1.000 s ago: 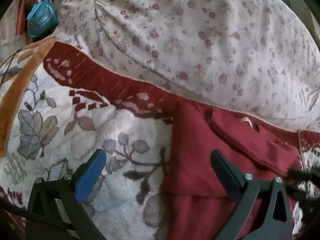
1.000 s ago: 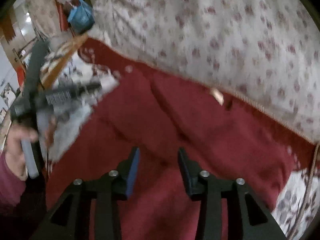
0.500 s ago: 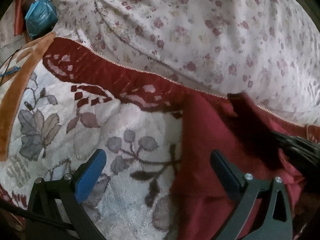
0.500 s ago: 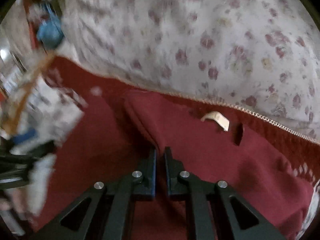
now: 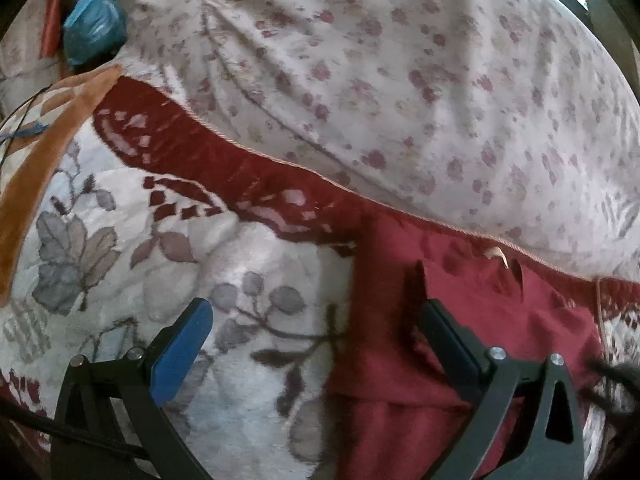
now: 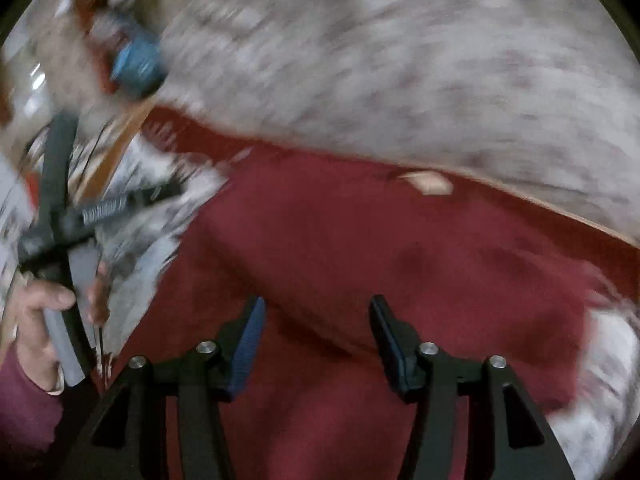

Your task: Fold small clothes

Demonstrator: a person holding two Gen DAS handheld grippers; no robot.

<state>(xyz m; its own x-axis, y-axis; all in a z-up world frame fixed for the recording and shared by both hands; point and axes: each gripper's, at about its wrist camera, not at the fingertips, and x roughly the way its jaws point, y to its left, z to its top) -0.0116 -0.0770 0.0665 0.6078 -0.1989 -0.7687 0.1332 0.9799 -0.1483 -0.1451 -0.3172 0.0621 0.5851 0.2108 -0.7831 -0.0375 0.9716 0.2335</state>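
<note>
Both claws, left claw [image 5: 316,344] and right claw [image 6: 316,336], gape empty over the soft, light, limp dark-red cloth garment [image 6: 360,260], which I judge best pinched at a hemmed edge.

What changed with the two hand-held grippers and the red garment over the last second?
The right hand-held gripper shut on a ridge of the red garment half a second ago, then opened and let it go; it is now pulled back, its view blurred by motion. The left hand-held gripper stayed open over the garment's left edge. The floral blanket stayed put.
</note>
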